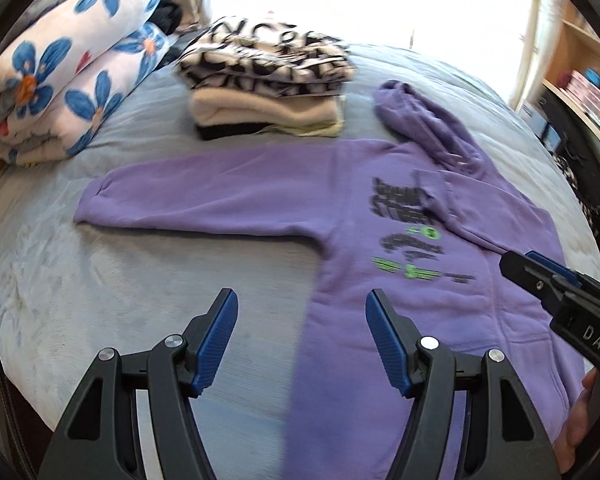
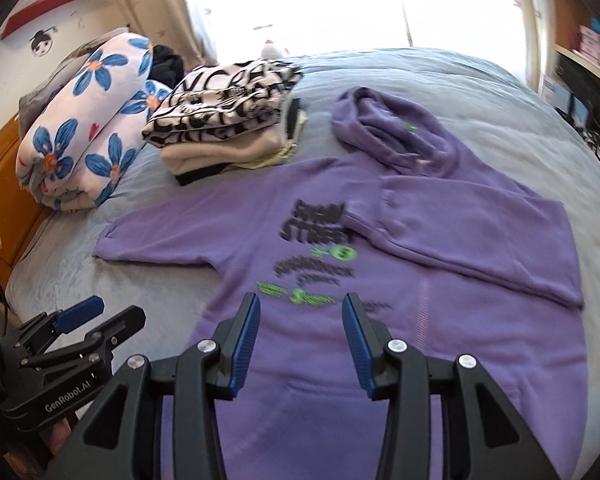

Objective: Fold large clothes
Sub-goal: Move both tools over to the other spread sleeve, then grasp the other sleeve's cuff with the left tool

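A purple hoodie (image 1: 280,184) (image 2: 480,340) lies flat, print side up, on a grey-blue bed (image 1: 100,280). Its one sleeve (image 1: 172,196) (image 2: 152,232) stretches out to the left. The other sleeve (image 2: 460,232) is folded across the chest, and the hood (image 1: 420,120) (image 2: 388,128) lies bunched at the far end. My left gripper (image 1: 302,294) (image 2: 120,310) hovers open over the hoodie's left side edge, holding nothing. My right gripper (image 2: 301,298) (image 1: 524,260) hangs open above the printed chest, with nothing between its fingers.
A stack of folded clothes (image 1: 268,76) (image 2: 228,112) with a black-and-white top sits just beyond the hoodie. A rolled floral blanket (image 1: 68,72) (image 2: 88,132) lies at the far left. Shelves (image 1: 580,80) stand at the right, and orange wooden furniture (image 2: 4,184) at the left.
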{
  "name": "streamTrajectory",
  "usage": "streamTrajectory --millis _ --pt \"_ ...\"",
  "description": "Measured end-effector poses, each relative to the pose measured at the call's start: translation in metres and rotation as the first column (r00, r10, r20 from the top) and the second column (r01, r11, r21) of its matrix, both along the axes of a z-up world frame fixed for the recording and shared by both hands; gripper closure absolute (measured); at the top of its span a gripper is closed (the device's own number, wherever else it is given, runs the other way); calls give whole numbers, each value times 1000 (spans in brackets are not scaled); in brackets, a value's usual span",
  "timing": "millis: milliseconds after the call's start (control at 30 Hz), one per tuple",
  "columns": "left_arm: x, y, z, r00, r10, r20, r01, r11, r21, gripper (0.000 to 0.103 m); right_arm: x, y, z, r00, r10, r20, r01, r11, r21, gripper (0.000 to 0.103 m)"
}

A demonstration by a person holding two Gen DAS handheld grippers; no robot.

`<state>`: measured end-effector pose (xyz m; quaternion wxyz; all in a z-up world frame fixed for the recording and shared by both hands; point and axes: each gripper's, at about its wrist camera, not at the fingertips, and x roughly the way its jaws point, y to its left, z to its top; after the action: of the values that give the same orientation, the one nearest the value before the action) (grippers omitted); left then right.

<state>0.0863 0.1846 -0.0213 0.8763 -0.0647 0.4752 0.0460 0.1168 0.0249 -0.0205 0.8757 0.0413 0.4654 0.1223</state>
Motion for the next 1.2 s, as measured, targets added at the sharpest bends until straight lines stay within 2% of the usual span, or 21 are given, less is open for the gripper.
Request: streamTrajectory --millis 100,200,300,500,633,900,1033,1200 --pt "10 30 -11 999 34 -15 -34 999 -25 38 15 20 -11 1000 20 -12 -20 1000 4 60" --pt "18 65 -24 998 61 -31 -64 991 -117 38 30 40 -25 999 40 -35 -39 999 10 60" --pt "25 104 -40 994 100 -37 -105 976 -190 38 43 60 -38 997 61 -46 -61 998 1 60" --pt "39 170 -69 980 191 -48 -196 942 -273 38 68 98 -61 992 109 -55 -111 994 -23 60" --pt "53 215 -93 968 239 -71 -248 894 -373 38 82 115 -73 990 124 -60 -126 992 -27 60" --pt "80 267 -131 945 309 -105 -320 811 -490 38 108 135 -95 989 121 -80 -124 992 -29 60" --pt "93 274 -135 940 327 -95 -330 809 -486 38 117 141 -105 988 121 -99 -124 992 -26 60" --pt "108 276 -136 942 325 -82 -326 831 -452 38 122 148 -114 983 136 -120 -140 990 -27 60"
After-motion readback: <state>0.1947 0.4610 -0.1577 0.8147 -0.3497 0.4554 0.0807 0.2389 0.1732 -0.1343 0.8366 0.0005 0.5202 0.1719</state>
